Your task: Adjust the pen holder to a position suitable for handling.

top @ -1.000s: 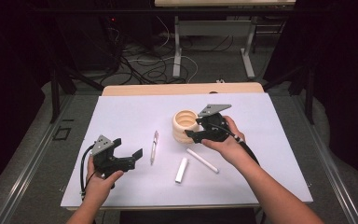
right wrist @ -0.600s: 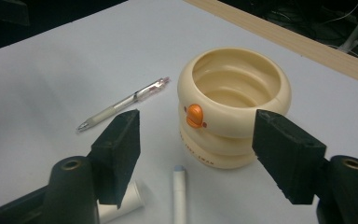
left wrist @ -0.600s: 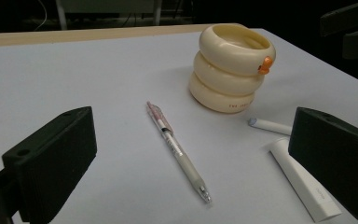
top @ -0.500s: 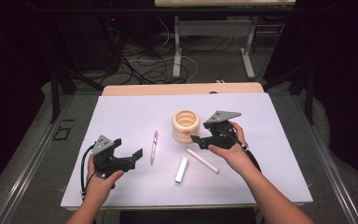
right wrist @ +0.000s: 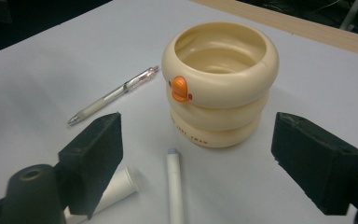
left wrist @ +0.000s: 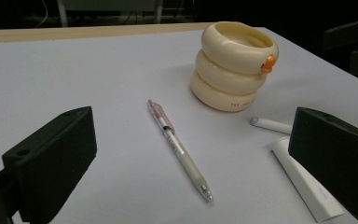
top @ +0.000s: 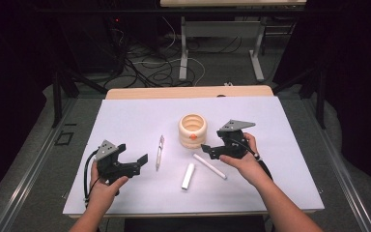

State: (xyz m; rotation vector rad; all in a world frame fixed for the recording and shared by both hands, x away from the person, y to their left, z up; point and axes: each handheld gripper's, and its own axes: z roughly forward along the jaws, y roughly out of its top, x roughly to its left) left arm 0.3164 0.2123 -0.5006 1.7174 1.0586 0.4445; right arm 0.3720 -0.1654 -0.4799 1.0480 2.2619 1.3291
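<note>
Small dark lettering runs along the bottom ring of the cream pen holder (right wrist: pixel 220 84), at about six o'clock on its front, but it is too small to make out; a few letters might be "SWAN". The white cap (left wrist: pixel 307 186) carries a faint mark, also unreadable.
</note>
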